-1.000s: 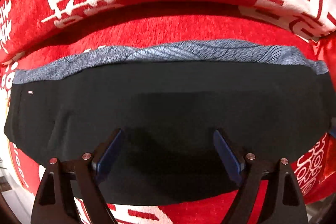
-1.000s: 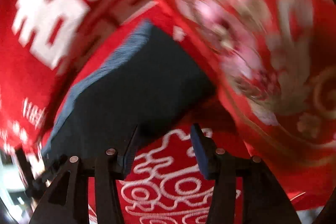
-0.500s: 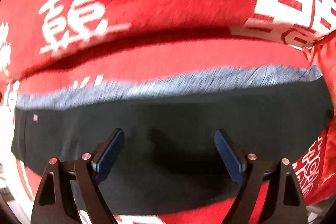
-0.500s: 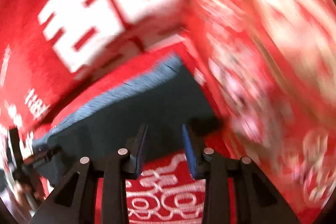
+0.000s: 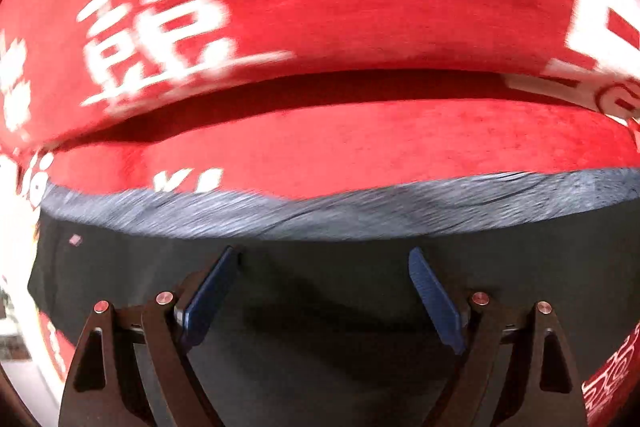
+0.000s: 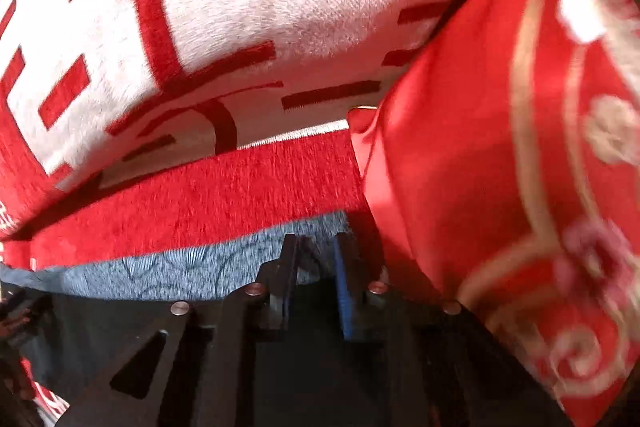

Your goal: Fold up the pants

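Left tool (image 5: 322, 269): blue pads spread wide, pointing steeply down over the black pants (image 5: 320, 327), nothing pinched between them; cannot tell if the tips touch the cloth. Pants lie flat across the red blanket (image 5: 360, 147), filling the lower part of the left wrist view. Their grey-blue patterned waistband (image 5: 320, 215) runs along the far edge, just past the tool's tips. Small pale tag (image 5: 75, 239) on the black fabric near the left end.

Right tool (image 6: 314, 267): jaws narrow and closing, tips at the right-hand end of the waistband (image 6: 180, 267); fabric sits in the gap, but cannot tell if the pads press on it yet. Black pants fabric (image 6: 100, 327) under and left of this tool.

Beyond the waistband: bare red blanket strip, then a dark fold shadow, then a raised roll of the same blanket with big white characters (image 5: 160, 27). Right wrist view: red satin cushion (image 6: 500, 187) with gold trim just beside the waistband's end. Both views motion-blurred.
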`<state>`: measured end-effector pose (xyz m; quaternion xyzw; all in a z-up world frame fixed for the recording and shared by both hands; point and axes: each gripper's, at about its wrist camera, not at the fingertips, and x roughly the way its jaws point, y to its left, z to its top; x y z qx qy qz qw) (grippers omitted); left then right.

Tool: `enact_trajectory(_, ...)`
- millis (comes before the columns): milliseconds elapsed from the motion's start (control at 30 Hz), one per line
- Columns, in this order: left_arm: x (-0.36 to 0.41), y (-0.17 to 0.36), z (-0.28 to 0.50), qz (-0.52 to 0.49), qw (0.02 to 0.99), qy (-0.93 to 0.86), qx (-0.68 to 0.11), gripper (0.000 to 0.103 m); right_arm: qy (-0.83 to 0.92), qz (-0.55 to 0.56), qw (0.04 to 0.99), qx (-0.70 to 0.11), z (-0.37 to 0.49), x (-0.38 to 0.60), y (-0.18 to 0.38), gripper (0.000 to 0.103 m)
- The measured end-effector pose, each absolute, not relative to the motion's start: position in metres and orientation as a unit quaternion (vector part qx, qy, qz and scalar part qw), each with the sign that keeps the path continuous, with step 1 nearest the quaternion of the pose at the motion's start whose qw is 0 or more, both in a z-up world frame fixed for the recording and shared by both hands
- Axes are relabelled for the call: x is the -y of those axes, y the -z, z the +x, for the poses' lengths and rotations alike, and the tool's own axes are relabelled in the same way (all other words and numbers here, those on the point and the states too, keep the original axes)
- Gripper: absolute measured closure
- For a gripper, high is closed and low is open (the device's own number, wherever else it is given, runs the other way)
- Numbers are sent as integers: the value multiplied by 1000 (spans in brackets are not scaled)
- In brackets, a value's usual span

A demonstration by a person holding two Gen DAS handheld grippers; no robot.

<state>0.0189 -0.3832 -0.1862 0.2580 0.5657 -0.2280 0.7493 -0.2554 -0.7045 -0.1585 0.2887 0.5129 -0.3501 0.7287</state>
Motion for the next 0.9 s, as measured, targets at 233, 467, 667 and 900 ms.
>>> enact_trajectory(233, 291, 163, 33, 260, 752, 187, -575, 14, 241, 427, 726, -482, -277, 636, 141, 68)
enact_trajectory(467, 200, 173, 47, 259, 742, 165, -596, 14, 63, 530, 693, -484, -221, 465, 166, 61)
enact_trajectory(667, 122, 172, 102, 265, 769, 148, -563, 14, -2, 575, 671, -469, -142, 348, 203, 61)
enact_trajectory(900, 63, 208, 146, 259, 784, 139, -546, 0, 12, 577, 674, -462, -102, 319, 223, 61)
